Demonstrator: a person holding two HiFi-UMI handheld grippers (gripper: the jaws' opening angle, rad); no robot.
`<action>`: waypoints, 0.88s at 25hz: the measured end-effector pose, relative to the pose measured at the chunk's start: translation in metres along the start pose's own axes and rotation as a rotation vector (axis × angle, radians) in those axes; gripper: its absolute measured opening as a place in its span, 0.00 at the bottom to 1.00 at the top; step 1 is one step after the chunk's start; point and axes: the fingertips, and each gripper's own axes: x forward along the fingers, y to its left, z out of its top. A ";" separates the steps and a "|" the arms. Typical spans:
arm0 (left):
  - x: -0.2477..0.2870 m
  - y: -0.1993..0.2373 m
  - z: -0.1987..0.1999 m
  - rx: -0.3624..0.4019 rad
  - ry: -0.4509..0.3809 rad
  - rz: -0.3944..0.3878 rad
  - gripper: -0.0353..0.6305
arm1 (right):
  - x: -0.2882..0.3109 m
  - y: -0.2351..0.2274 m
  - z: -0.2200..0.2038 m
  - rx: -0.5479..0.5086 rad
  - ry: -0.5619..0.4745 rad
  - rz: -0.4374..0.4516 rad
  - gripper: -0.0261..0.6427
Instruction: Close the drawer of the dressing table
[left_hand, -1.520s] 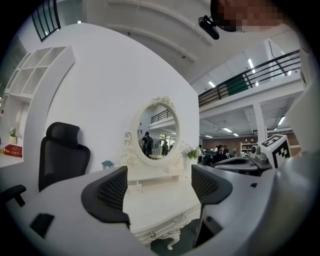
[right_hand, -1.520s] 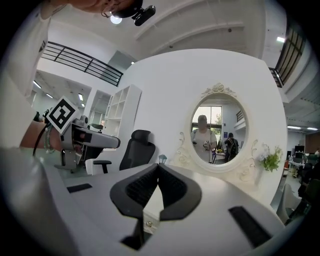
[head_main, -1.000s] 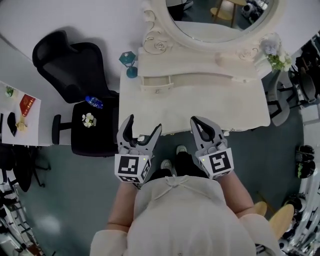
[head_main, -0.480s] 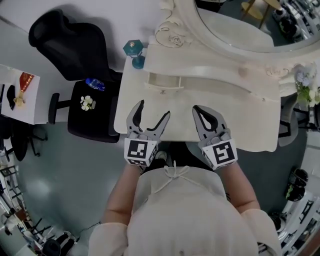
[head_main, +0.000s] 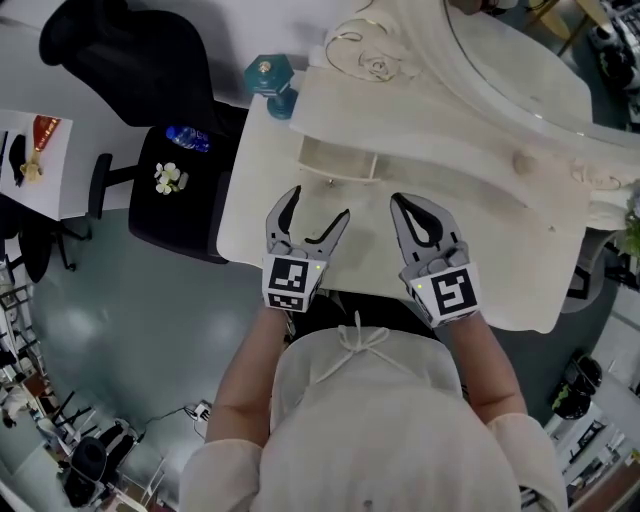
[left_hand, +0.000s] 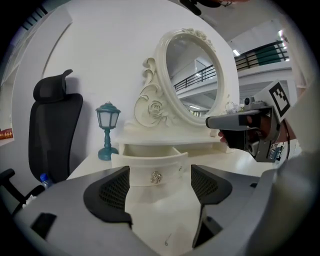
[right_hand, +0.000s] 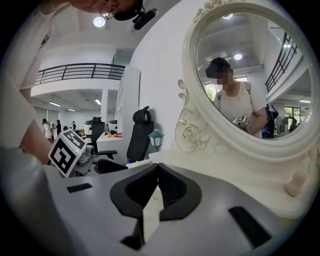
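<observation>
White walls and a grey floor surround a cream dressing table (head_main: 370, 255), seen from above, with a person standing at its front edge and holding a gripper in each hand over the tabletop. On the person's left, the left gripper (head_main: 318, 205) has its two jaws spread wide with nothing between them. Straight ahead of it, a little way off and not touching, is the drawer (head_main: 340, 165), which stands pulled out from the low shelf under the oval mirror (head_main: 520, 60). In the left gripper view, the left gripper (left_hand: 159, 187) frames the curved drawer front (left_hand: 150, 167) and its small central knob (left_hand: 156, 176) squarely in its gap. The front runs crosswise to the gripper's line, so a straight push away from the person, toward the mirror, looks like the closing move. The right gripper (head_main: 405, 205) has its jaws pressed together at the tips, holding nothing. It sits to the right of the drawer and faces the mirror's carved base, so the left gripper is better lined up. A teal lamp (head_main: 268, 75) stands at the table's back left corner, and a black office chair (head_main: 130, 60) is beyond it.
</observation>
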 end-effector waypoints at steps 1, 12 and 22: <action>0.005 0.002 -0.005 -0.009 0.012 0.003 0.66 | 0.003 -0.002 -0.003 0.003 0.006 0.004 0.05; 0.035 0.013 -0.025 -0.008 0.081 0.112 0.39 | 0.016 -0.024 -0.025 0.036 0.049 0.012 0.05; 0.046 0.009 -0.029 -0.042 0.116 0.104 0.21 | 0.011 -0.037 -0.031 0.055 0.054 -0.009 0.05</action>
